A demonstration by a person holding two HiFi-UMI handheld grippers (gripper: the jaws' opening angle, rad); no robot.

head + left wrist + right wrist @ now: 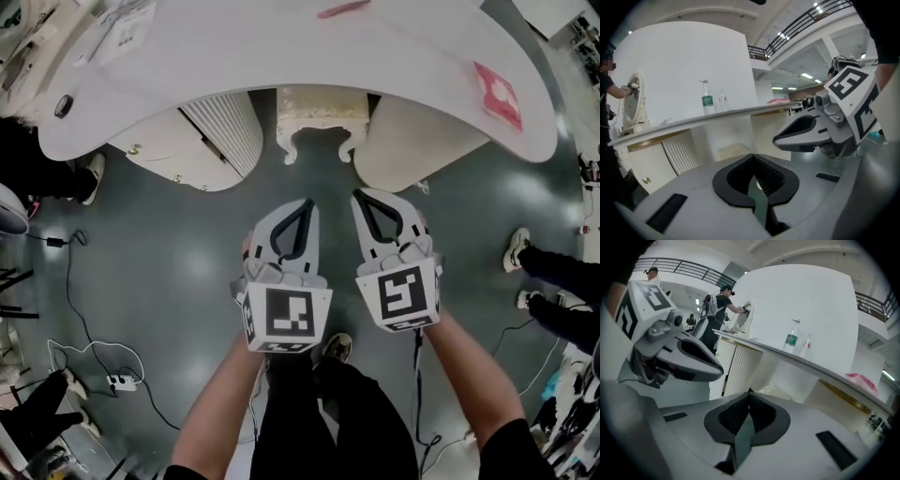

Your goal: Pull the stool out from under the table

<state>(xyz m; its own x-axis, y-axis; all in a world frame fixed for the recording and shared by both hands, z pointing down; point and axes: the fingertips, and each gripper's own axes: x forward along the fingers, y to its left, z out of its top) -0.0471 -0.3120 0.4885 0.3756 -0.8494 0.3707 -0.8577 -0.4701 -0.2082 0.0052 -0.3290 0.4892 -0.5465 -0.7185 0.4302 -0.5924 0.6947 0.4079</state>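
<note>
A cream stool [322,114] with a patterned seat and carved apron sits tucked under the curved white table [281,56], between its two rounded cabinets. The stool also shows in the left gripper view [733,151] and in the right gripper view [774,391]. My left gripper [302,204] and right gripper [361,197] hang side by side over the grey floor, a short way in front of the stool, both pointing at it. Both are shut with nothing between the jaws. Neither touches the stool.
A green-labelled bottle [791,337] and a mirror [631,101] stand on the table, a pink item [497,94] at its right end. People stand at the left [28,169] and right [553,272]. A power strip with cables [120,382] lies on the floor at the left.
</note>
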